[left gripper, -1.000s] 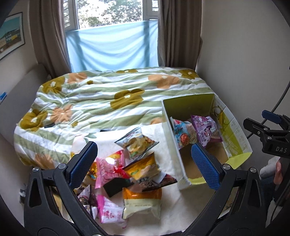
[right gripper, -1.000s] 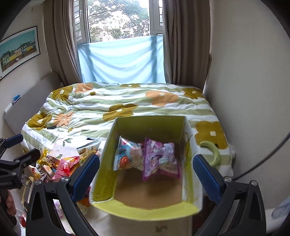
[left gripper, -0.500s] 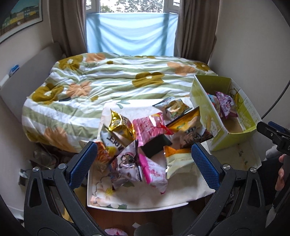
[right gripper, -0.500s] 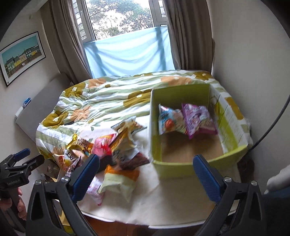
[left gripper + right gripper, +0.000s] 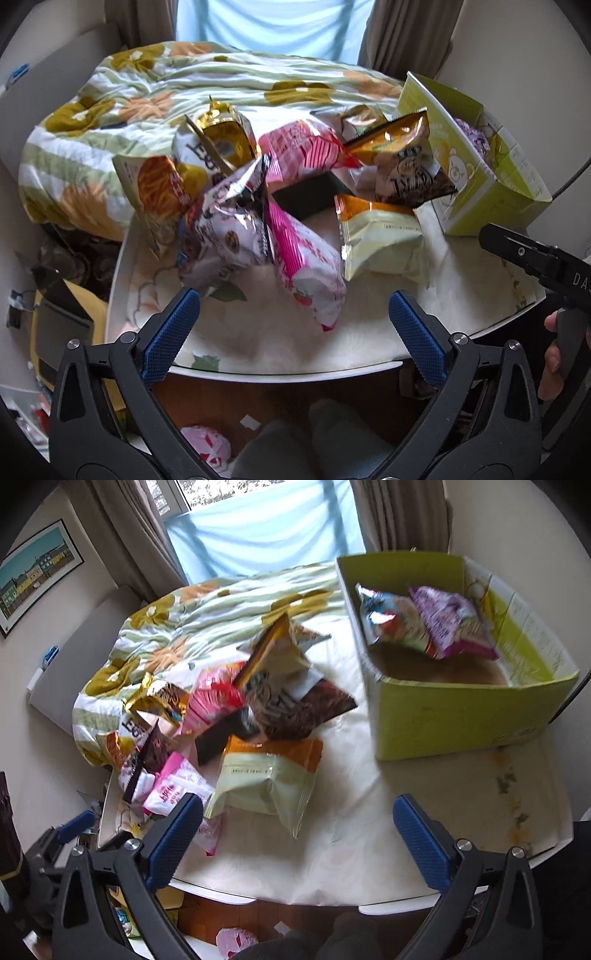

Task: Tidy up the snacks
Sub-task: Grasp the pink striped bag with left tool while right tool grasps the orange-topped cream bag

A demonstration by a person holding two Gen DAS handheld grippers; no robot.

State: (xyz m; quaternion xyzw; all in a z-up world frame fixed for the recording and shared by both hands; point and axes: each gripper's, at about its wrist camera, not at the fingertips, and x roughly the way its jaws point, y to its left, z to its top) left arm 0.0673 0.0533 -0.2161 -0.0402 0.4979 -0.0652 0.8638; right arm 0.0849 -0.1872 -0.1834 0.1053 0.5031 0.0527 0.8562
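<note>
Snack pile heaped on the white table (image 5: 461, 295), ahead of and between the blue-padded fingers (image 5: 171, 332) of the left gripper (image 5: 291, 330); jaws spread wide, holding nothing. Right gripper (image 5: 295, 834) likewise wide apart and empty, hovering at the table's near edge.

Nearest the left fingertips: pink strawberry packet (image 5: 306, 258), glossy film, puffed with air, lying lengthwise toward the gripper. Beside it, toward the right finger, pale green pouch (image 5: 380, 240) with orange top, pillow-shaped and matte. Silver crinkled bag (image 5: 225, 229) toward the left finger, foil creased and reflective.

Likely handling: all very light, soft, slippery film, contents crushable; best taken at a flat crimped seam or across a narrow end, with gentle closure.

Green cardboard box (image 5: 461, 716), stiff and open-topped, ahead of the right finger of the right gripper, already containing a blue-red packet (image 5: 391, 620) and a purple packet (image 5: 450, 624).
</note>
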